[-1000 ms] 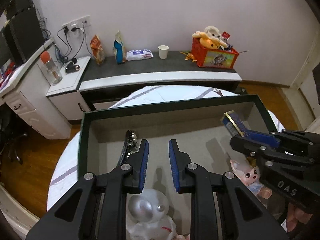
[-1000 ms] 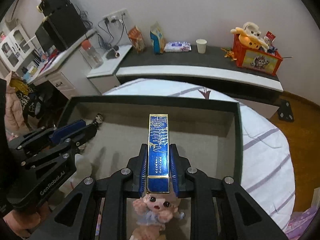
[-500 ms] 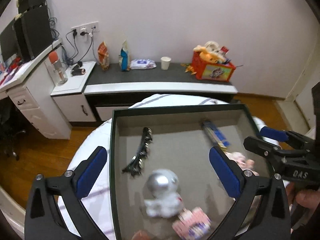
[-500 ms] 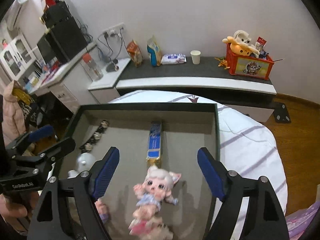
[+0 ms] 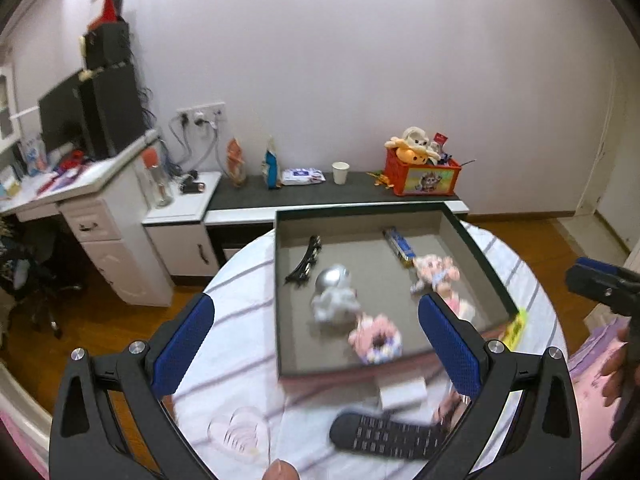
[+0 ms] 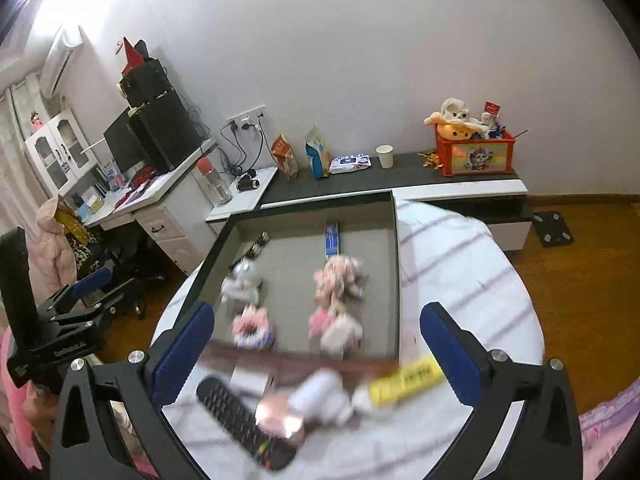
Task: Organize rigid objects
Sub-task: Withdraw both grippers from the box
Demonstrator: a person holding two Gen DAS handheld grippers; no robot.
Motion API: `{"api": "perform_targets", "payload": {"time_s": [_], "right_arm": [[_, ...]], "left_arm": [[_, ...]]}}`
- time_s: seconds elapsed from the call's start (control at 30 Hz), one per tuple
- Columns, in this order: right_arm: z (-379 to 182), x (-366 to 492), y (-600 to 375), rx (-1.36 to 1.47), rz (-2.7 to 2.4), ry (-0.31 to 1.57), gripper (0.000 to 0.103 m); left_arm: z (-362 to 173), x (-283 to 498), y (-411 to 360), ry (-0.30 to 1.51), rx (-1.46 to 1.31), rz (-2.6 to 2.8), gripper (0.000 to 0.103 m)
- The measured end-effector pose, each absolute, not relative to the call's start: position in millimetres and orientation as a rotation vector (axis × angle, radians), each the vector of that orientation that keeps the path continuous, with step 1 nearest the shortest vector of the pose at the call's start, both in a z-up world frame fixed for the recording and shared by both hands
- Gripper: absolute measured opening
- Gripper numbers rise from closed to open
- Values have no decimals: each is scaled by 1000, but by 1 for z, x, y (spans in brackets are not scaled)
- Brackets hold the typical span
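A dark-rimmed tray [image 5: 476, 246] [image 6: 395, 264] sits on the round white table. In it lie a blue box [image 5: 397, 242] [image 6: 331, 238], a black hair clip [image 5: 305, 262], a silver toy [image 5: 334, 290], a pink doll [image 5: 434, 272] [image 6: 339, 276] and a pink ring toy [image 5: 375, 338]. On the table in front of the tray lie a black remote [image 5: 386, 434] [image 6: 244, 420], a yellow box [image 6: 404, 380] and a white bottle [image 6: 320, 398]. My left gripper [image 5: 316, 348] and right gripper [image 6: 316, 352] are both wide open, empty, held above the table's near side.
A low dark shelf [image 5: 332, 190] behind the table holds a paper cup [image 5: 340, 172], snack bags and a red toy crate [image 5: 424, 178]. A white desk [image 5: 92, 200] stands at the left. Wooden floor surrounds the table.
The right gripper let go of the blue box in the tray. Both grippers opened wide and pulled back and up from the tray to the table's near side.
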State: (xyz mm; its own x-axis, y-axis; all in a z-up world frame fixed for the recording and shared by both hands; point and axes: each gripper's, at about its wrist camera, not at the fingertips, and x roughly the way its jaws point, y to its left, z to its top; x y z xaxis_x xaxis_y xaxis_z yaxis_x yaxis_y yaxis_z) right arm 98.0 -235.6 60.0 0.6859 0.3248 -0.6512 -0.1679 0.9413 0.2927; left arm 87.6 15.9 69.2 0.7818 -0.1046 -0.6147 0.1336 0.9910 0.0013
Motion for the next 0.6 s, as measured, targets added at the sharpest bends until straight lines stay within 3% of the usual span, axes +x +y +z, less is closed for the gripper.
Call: {"api": "perform_targets", "payload": {"time_s": [0.6], "right_arm": [[58, -20, -217, 144, 191, 731, 103]], "left_arm": [[46, -32, 11, 689, 2, -108, 103]]}}
